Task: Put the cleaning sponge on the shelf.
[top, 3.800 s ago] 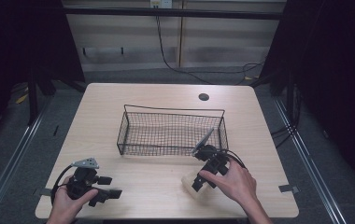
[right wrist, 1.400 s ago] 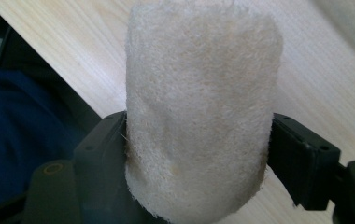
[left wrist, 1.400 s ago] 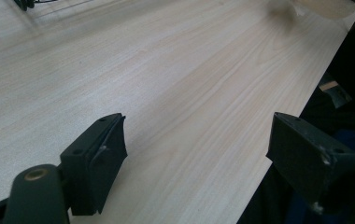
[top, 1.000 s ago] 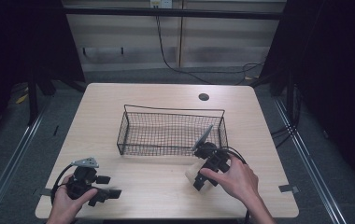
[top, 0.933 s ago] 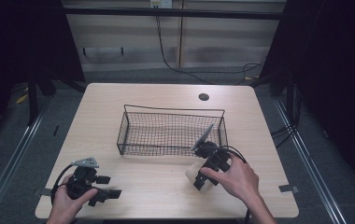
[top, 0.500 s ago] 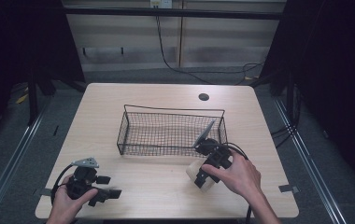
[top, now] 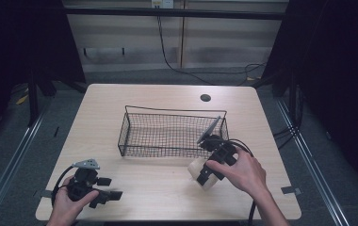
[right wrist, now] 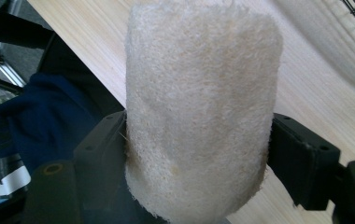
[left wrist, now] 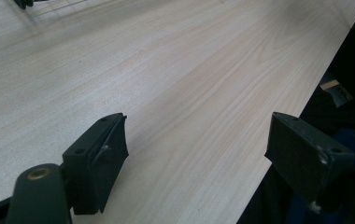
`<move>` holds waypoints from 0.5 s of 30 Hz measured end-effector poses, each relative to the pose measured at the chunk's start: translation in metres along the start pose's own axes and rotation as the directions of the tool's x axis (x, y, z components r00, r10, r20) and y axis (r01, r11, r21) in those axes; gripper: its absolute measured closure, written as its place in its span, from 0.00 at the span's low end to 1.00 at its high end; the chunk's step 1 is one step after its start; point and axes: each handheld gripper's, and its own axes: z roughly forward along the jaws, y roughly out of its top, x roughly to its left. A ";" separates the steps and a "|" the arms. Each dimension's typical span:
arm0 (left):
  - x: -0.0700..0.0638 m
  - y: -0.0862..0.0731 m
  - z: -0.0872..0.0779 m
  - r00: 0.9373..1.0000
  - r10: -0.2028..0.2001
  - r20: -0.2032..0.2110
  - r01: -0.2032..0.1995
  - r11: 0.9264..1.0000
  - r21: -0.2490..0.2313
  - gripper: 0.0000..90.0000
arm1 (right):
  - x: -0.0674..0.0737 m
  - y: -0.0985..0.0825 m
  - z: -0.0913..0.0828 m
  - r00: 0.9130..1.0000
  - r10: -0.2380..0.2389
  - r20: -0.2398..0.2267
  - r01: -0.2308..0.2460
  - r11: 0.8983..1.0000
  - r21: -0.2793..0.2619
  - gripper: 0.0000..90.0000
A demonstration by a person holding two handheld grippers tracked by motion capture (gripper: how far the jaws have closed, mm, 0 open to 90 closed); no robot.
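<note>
My right tongs [top: 204, 175] are clamped on the sponge [right wrist: 199, 107] — a pale, fuzzy cylinder, low in the high view, right of centre, just off the bench [top: 167, 183]. So the pick-up looks done. What's left, I'd say: carry it up-frame and drop it in the wire basket [top: 167, 134], mid-frame, which looks empty so far. Left tongs [left wrist: 199, 158] sit wide apart w/ nothing between them, at the lower left — idle.
</note>
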 end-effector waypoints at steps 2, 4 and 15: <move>0.000 0.000 0.000 1.000 -0.003 0.001 0.003 1.000 0.002 0.22 | -0.002 0.000 -0.001 1.000 0.001 -0.021 -0.001 1.000 -0.008 0.27; 0.000 0.000 0.000 1.000 0.000 0.001 0.000 1.000 0.000 0.23 | -0.004 0.000 -0.002 0.999 0.011 -0.036 -0.012 1.000 -0.016 0.27; 0.000 0.000 0.000 1.000 0.000 -0.001 0.000 1.000 0.004 0.23 | -0.007 0.001 -0.012 0.997 0.012 -0.078 -0.016 0.998 -0.058 0.27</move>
